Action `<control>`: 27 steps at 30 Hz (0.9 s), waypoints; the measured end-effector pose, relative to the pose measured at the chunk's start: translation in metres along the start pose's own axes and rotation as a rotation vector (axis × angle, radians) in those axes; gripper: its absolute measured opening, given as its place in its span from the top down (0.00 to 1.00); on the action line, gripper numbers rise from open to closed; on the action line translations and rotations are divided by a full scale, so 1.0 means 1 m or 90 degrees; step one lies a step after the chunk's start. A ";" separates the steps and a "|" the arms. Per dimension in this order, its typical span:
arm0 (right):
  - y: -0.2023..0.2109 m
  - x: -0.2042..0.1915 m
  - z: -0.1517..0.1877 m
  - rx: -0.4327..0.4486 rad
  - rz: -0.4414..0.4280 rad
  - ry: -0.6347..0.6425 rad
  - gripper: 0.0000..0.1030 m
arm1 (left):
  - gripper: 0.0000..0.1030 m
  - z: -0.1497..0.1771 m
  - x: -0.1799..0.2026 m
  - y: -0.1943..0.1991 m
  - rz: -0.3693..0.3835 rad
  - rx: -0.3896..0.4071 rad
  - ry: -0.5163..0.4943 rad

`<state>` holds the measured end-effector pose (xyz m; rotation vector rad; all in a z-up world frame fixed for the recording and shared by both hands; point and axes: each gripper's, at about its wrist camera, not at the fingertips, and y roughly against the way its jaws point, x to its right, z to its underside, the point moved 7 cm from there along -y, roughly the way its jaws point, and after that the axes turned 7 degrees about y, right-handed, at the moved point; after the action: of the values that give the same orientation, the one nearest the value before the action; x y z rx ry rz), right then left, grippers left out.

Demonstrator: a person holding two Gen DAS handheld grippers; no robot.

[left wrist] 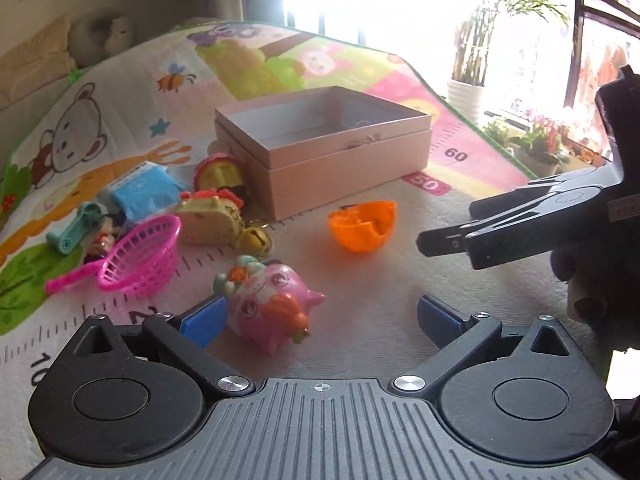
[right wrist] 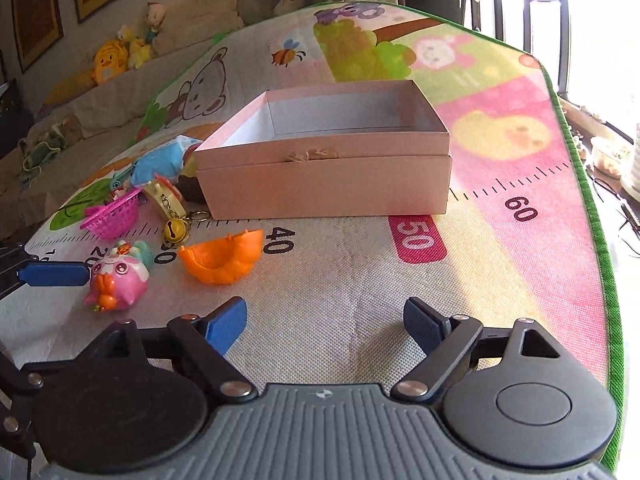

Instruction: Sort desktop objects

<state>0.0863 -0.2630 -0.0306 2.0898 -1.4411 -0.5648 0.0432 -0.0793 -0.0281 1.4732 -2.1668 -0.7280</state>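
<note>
Fingers (right wrist: 226,326) apart, nothing between

Daylight from my window (left wrist: 380,8) blows out to white glare. My mat (right wrist: 360,300) stays sharp, though its edges bow with fisheye distortion.

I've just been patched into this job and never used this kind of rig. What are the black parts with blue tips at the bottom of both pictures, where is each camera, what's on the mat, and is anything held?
Each picture comes from a fisheye camera on a hand-held two-finger gripper, looking along its blue-tipped fingers. One view shows the left gripper, the other the right gripper. Both are open and hold nothing. The left gripper's blue tip sits close beside a pink pig-like plastic toy. Everything lies on a colourful cartoon play mat: an open, seemingly empty pale pink cardboard box, an orange plastic half-shell, a pink plastic toy basket, a brass bell keyring and a pile of other small toys.
</note>
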 end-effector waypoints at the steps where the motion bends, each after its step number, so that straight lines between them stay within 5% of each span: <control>1: 0.000 0.000 0.000 0.000 -0.001 0.000 0.15 | 0.00 -0.001 -0.005 -0.003 -0.008 -0.004 -0.002; 7: -0.001 0.000 0.001 -0.002 0.003 0.002 0.12 | 0.00 -0.021 -0.019 -0.024 -0.013 0.002 -0.018; 17: -0.001 -0.001 0.002 -0.003 0.003 0.003 0.08 | 0.00 -0.013 -0.009 -0.026 0.146 -0.006 0.032; 27: -0.002 -0.003 0.002 -0.008 0.007 0.009 0.06 | 0.00 0.004 0.003 0.005 0.137 -0.012 -0.004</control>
<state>0.0856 -0.2601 -0.0336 2.0707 -1.4373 -0.5516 0.0361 -0.0801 -0.0279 1.2054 -2.2729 -0.6754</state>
